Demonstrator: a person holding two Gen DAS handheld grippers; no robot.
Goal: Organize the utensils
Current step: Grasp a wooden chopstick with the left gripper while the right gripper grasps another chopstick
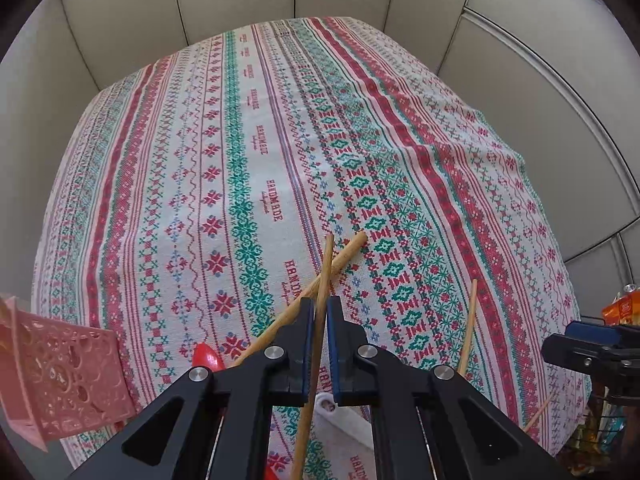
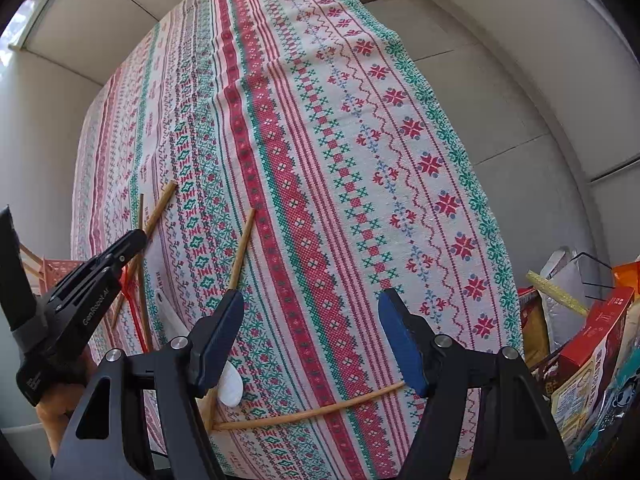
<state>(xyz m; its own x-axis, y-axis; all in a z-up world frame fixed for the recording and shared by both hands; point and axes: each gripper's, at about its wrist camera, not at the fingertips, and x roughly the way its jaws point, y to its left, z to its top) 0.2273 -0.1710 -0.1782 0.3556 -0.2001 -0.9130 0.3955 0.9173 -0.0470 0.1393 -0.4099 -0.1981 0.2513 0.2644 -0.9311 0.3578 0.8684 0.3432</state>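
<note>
While my left gripper [image 1: 319, 320] has its jaws closed almost together on a thin wooden chopstick [image 1: 326, 264], my right gripper [image 2: 312, 328] holds its jaws wide apart with nothing between them. The gripped chopstick runs up between the left jaws and pokes out past their tips over the patterned tablecloth [image 1: 248, 152] on the tabletop. Crossing just behind it, a thicker wooden handle [image 1: 344, 254] slants away to the right of the left jaws. Below and left of those jaws a red spoon [image 1: 206, 356] lies on the cloth, and a pink perforated basket [image 1: 60, 368] sits farther left. Another chopstick [image 1: 468, 320] lies to the right of the left jaws, apart from them.

Between and below my right jaws a chopstick [image 2: 312, 410] lies crosswise on the cloth. A white spoon [image 2: 230, 388] rests just beside the right gripper's left jaw. Boxes and packets [image 2: 592, 344] crowd the far right.
</note>
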